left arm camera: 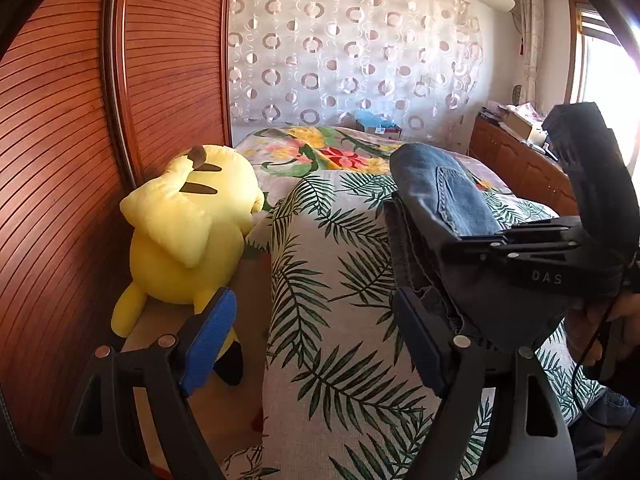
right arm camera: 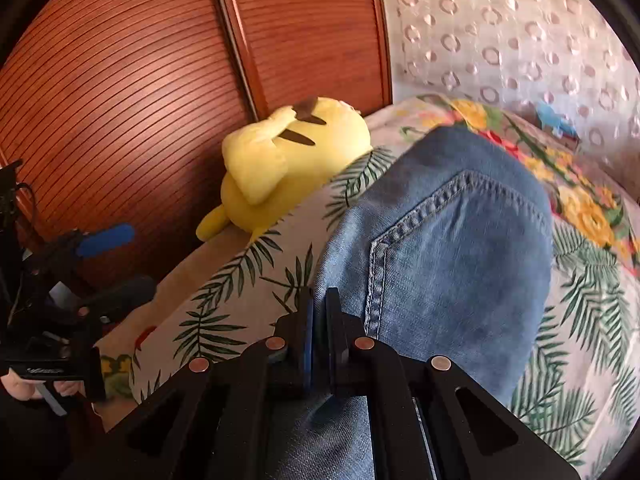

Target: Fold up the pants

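Left of the yellow plush toy [left arm camera: 188, 228] as landmark there is only the slatted wardrobe door [left arm camera: 60, 160]. To the toy's right, over the leaf-print bed cover [left arm camera: 320, 280], the left gripper [left arm camera: 316, 344] stands wide with nothing between its pads. Further right, the right gripper [right arm camera: 316, 320] is clamped tight on the jeans [right arm camera: 440, 240], which lie bunched on the bed: blue denim, back pocket with pale stitching upward, in thick layers. A good fold likely needs the left gripper to take a matching edge, keeping both hands level so the layers stay aligned.
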Demonstrator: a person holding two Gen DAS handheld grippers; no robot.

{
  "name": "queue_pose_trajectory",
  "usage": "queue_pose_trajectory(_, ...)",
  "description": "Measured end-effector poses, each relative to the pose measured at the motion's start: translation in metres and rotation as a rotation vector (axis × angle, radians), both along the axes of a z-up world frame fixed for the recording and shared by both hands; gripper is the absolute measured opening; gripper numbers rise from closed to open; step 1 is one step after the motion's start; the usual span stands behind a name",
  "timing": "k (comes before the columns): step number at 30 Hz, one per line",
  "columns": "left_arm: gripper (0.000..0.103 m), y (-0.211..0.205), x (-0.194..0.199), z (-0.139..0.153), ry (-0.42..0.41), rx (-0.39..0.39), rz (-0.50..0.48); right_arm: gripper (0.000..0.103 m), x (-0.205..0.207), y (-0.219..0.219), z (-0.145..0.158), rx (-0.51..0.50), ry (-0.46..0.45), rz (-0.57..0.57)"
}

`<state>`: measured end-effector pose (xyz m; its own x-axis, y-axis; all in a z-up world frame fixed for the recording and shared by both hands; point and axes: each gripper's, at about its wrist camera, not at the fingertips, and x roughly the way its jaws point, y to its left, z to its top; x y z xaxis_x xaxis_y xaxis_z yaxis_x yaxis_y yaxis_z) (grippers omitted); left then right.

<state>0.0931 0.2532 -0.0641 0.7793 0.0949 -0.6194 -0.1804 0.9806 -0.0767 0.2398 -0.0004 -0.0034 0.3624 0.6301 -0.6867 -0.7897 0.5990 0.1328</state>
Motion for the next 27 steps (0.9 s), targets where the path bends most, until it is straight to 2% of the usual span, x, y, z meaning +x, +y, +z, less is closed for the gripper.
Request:
queue_pose_trajectory(4, 0.081, -0.006, 0.003, 0.001, 0.000, 0.005, -0.013, 0.013, -0.006, -0.006, 0.015, 0.023, -0.033, 0.045)
queue_pose_trajectory(9, 0.081, -0.015, 0.010, 0.006, -0.004, 0.006, -0.029, 0.023, -0.011, -0.029, 0.037, 0.063, -0.101, 0.008)
queue_pose_trajectory(13, 0.081, -0.028, 0.020, 0.013, -0.013, -0.006, -0.069, 0.029, -0.012, -0.045, 0.035, 0.035, -0.153, -0.043)
queue_pose_trajectory(17, 0.081, -0.048, 0.038, 0.021, -0.023, -0.021, -0.136, 0.041, 0.006, -0.054, 0.025, 0.000, -0.176, -0.097)
queue_pose_trajectory(23, 0.081, -0.078, 0.075, 0.014, 0.028, 0.015, -0.214, 0.046, 0.051, -0.046, 0.010, -0.050, -0.156, -0.163)
queue_pose_trajectory(27, 0.081, -0.079, 0.093, -0.001, 0.083, 0.026, -0.208, 0.046, 0.088, -0.038, 0.004, -0.060, -0.117, -0.172)
